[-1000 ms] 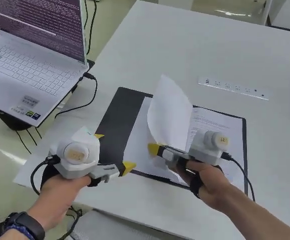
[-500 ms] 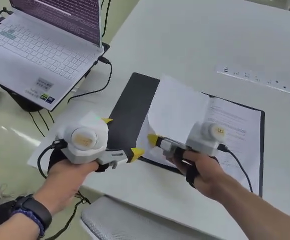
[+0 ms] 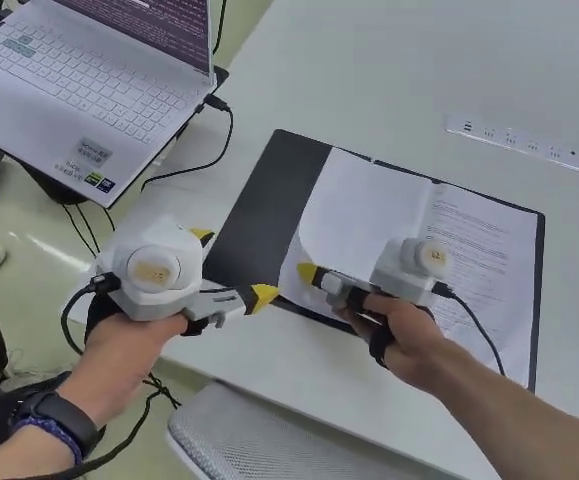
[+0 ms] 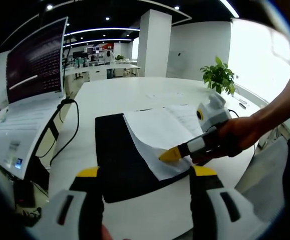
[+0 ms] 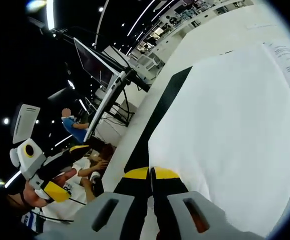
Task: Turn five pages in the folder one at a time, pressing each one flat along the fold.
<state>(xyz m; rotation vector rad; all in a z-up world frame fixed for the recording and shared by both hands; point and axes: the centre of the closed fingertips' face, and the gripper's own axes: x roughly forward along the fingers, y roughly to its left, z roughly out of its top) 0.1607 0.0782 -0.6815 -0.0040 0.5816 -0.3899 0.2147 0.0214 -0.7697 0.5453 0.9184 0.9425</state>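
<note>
White, yellow-tipped left tongs (image 3: pixel 232 265) and right tongs (image 3: pixel 307 272) trail black cables (image 3: pixel 472 322); dark wristwatch (image 3: pixel 54 415) worn.

Head view's nice and bright, evenly lit from above, so shadows on the white table (image 3: pixel 369 60) are faint and soft, and nothing's really blurry. Both gripper views have that heavy fisheye bend with straight lines curving and the edges going smeary, plus the ceiling light strips (image 4: pixel 92 31) glare hard against a dark ceiling and the window side (image 4: pixel 262 55) is totally washed out. In the right gripper view the page (image 5: pixel 225 125) is so bright it's almost featureless white, while the left half sinks into murk with blurry light blobs.
</note>
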